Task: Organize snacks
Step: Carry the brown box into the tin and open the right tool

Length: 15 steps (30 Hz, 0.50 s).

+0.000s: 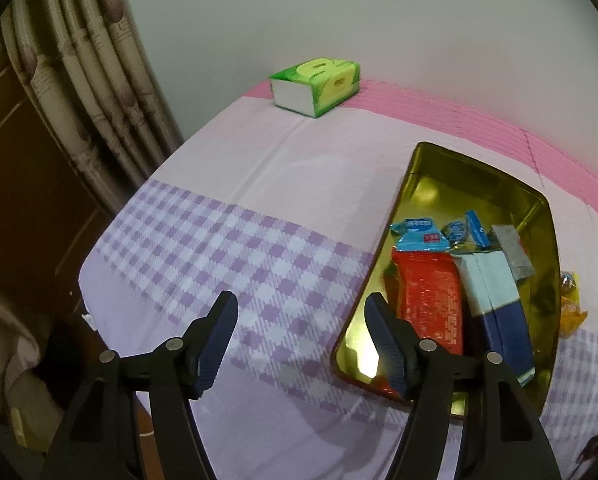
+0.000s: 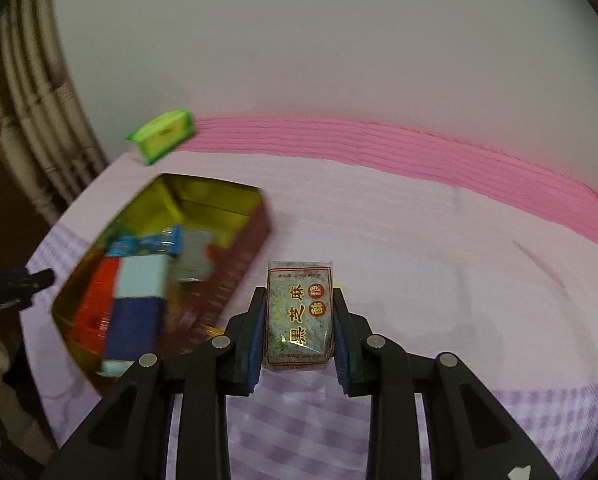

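A gold-lined tin (image 1: 403,208) lies open on the checked cloth. Inside it are a red packet (image 1: 427,304), a blue and pale box (image 1: 495,304), light blue wrappers (image 1: 419,236) and a grey packet (image 1: 513,250). My left gripper (image 1: 301,308) stands open over the cloth at the tin's near left rim, with nothing between its fingers. My right gripper (image 2: 299,294) is shut on a grey speckled sesame sweet packet (image 2: 300,320), held above the cloth to the right of the tin (image 2: 243,248). One dark finger of the left gripper (image 2: 15,288) shows at the tin's left side.
A green tissue pack (image 1: 319,84) sits at the table's far corner by the wall. A yellow-wrapped snack (image 1: 571,312) lies on the cloth just right of the tin. A curtain (image 1: 79,80) hangs past the table's left edge. A pink band (image 2: 419,148) runs along the wall.
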Motion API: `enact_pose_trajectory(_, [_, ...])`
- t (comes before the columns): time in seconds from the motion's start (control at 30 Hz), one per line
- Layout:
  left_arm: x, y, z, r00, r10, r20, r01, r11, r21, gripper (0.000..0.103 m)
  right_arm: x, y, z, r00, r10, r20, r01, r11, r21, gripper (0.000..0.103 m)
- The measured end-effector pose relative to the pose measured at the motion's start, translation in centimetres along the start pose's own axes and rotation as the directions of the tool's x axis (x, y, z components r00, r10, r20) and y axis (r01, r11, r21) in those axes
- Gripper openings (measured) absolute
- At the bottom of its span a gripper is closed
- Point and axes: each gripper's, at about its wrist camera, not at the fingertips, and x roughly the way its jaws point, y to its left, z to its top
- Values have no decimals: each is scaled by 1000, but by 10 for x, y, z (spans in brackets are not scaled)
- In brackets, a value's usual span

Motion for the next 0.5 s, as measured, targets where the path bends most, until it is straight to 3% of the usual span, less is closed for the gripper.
enact_pose_trajectory(0.23, [4,8,1,1000,17,-15,-17,999,-31,67,19,56,18,998,59,-13,-60,995,-79,27])
enact_pose_trajectory(0.5, [6,12,2,1000,14,-21,-15,999,-46,67,46,96,26,997,62,-47,-68,989,-134,27])
